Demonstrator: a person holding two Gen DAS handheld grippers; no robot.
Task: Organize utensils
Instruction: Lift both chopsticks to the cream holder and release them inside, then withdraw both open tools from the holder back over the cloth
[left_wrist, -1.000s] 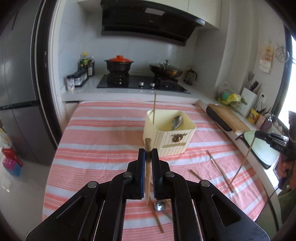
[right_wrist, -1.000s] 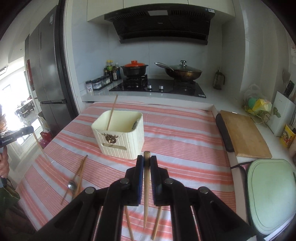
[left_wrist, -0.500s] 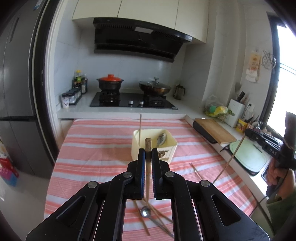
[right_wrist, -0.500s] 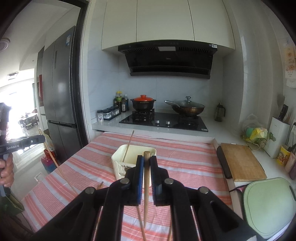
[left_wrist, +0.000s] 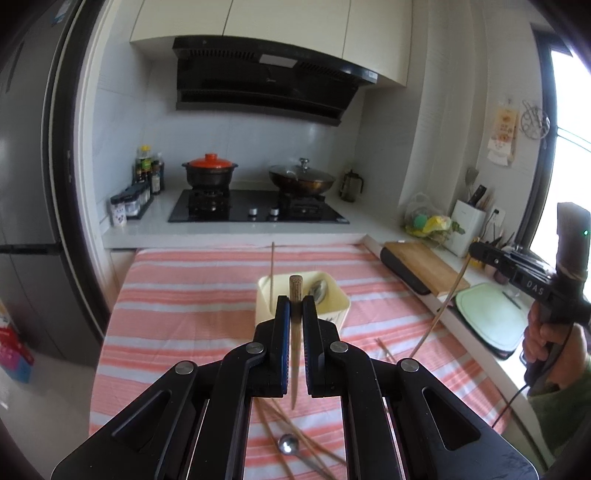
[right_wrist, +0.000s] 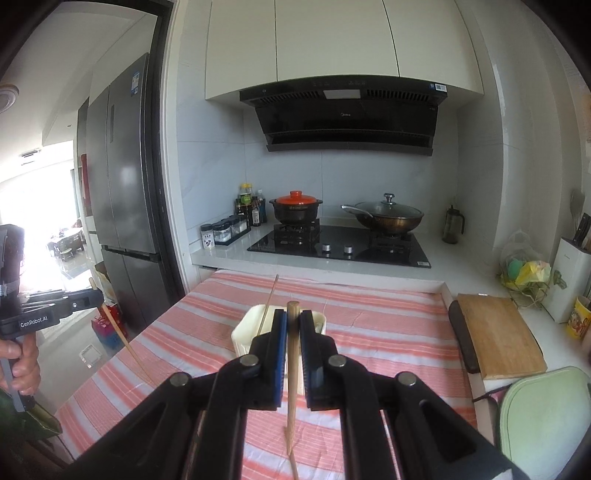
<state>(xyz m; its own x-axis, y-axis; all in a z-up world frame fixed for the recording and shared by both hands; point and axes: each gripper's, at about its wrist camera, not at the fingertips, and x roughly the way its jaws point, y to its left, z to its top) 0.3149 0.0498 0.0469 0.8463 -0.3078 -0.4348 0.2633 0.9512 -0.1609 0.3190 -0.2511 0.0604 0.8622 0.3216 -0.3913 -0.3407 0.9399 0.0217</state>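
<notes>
Striped tablecloth (left_wrist: 192, 295), cream utensil holder (left_wrist: 338, 306), slender wooden chopstick (left_wrist: 295, 332) clamped upright

Matt wooden chopstick (left_wrist: 295, 332); glossy metal spoon (left_wrist: 320, 290) in a smooth cream plastic utensil holder (left_wrist: 338, 308); striped cloth (left_wrist: 184, 295) covers the bench; matt black plastic left hand-held gripper (left_wrist: 295, 310).

Cloth (left_wrist: 192, 306): salmon-pink and white stripes. Utensil holder (left_wrist: 341, 304): cream. Pot lid (right_wrist: 297, 197): orange-red (pot body black). Cutting board (right_wrist: 498, 332): light wood.
</notes>
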